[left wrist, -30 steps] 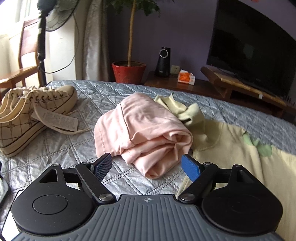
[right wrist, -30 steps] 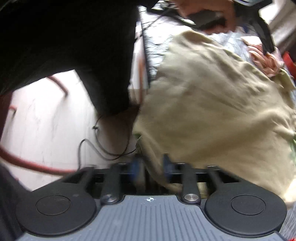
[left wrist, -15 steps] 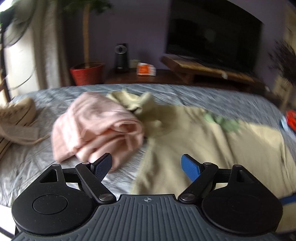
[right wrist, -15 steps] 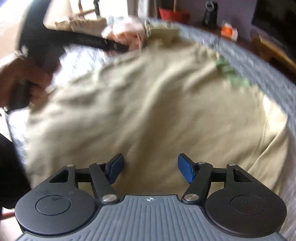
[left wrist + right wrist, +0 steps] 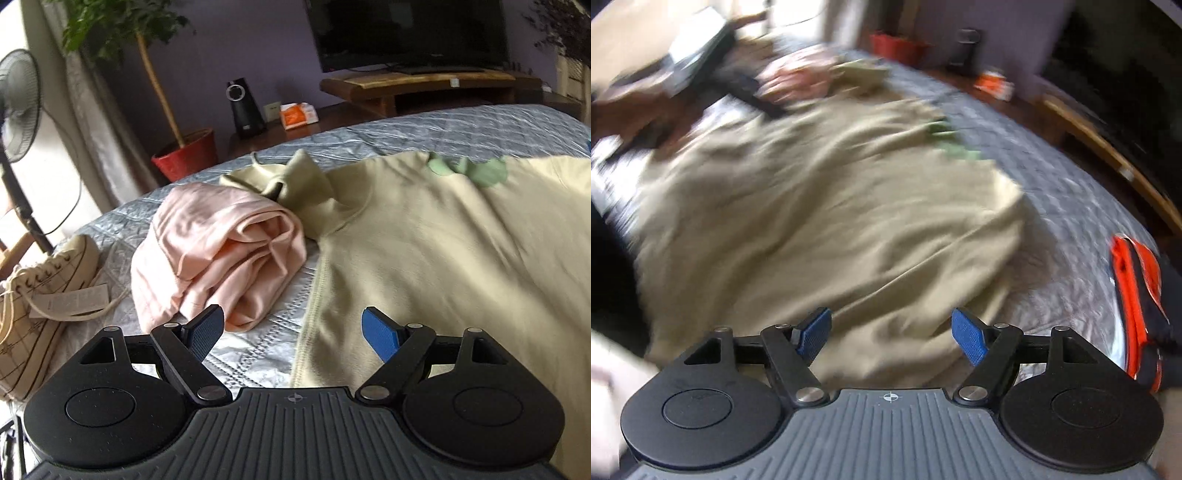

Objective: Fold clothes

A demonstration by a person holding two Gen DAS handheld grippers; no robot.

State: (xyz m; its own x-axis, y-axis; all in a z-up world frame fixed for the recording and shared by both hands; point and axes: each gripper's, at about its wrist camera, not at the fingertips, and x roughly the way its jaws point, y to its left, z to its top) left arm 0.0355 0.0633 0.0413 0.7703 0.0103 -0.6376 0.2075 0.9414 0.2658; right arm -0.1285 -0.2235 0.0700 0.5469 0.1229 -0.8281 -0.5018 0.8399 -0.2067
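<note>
Left wrist view: the left claw (image 5: 293, 334) hangs over the near edge of a grey quilted bed (image 5: 424, 129), its blue pads spread wide with nothing pinched between them; the side hem of a pale yellow sweatshirt (image 5: 443, 251) runs under the gap, and bare quilt shows beneath the left pad. The sweatshirt lies spread flat over the right part of the bed, a green patch near its far edge, one sleeve bunched up toward the far side; a rolled pink garment (image 5: 218, 251) lies just to its left, touching that bunched sleeve. Further left on the bed a cream canvas shoe (image 5: 40, 295) lies with a paper tag on its laces. Beyond the bed stand a red plant pot (image 5: 186, 155), a fan (image 5: 16, 110), a small black speaker (image 5: 243, 107) and a dark television (image 5: 406, 33) on a wooden stand.

Right wrist view, heavily blurred: the right claw (image 5: 891, 338) hovers over the near part of the same sweatshirt (image 5: 827, 221); its jaws are opening, and the cloth below them is not gripped; an orange and dark object (image 5: 1137, 295) lies on the quilt at the right edge; the left claw's dark body is a smear at upper left.
</note>
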